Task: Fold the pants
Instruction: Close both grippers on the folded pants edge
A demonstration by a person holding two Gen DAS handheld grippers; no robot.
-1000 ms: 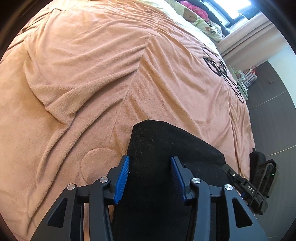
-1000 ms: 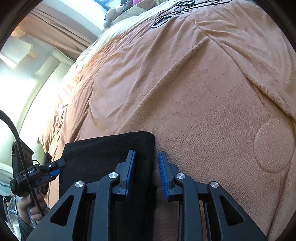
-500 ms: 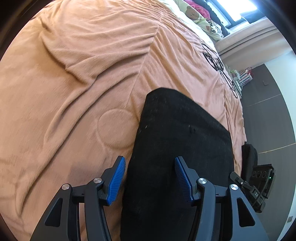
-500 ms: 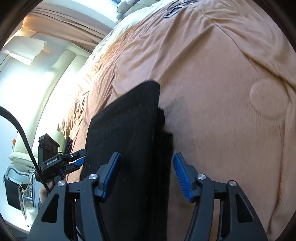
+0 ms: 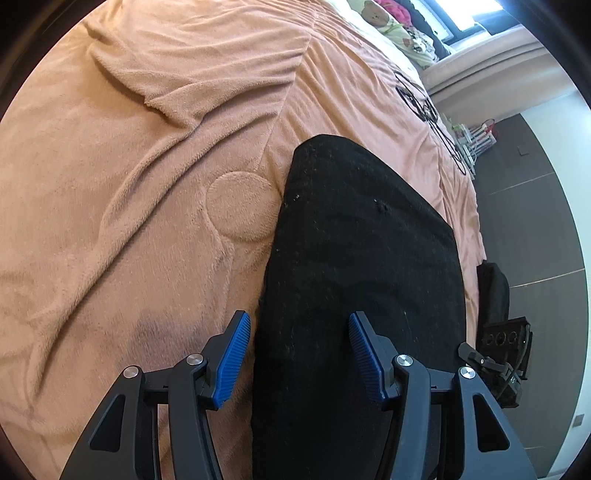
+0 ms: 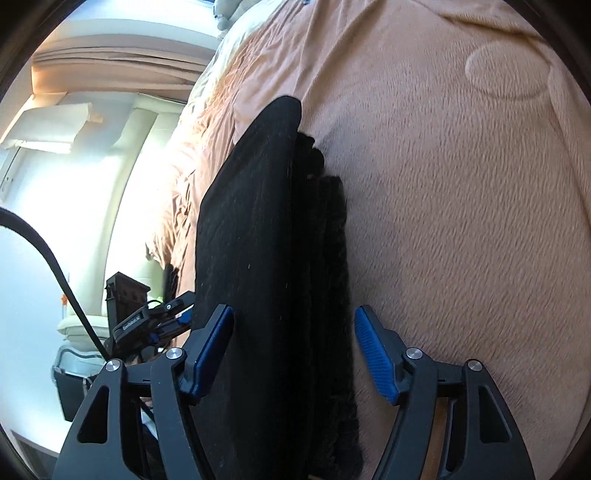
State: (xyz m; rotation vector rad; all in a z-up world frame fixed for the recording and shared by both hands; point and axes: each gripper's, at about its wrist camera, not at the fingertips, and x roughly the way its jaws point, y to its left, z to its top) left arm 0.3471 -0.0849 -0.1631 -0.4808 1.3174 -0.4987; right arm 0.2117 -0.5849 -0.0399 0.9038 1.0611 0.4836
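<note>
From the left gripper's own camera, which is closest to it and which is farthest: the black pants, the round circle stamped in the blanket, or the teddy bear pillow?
1. Black pants: between the open fingers of the left gripper.
2. Round circle in the blanket: ahead, left of the pants.
3. Teddy bear pillow: far end of the bed, by the window.

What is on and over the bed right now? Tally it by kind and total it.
Folded black pants: 1
Tan blanket: 1
Hand-held grippers, both open: 2 (left hand-held gripper, right hand-held gripper)
Pillow with a bear print: 1
Total: 5
</note>
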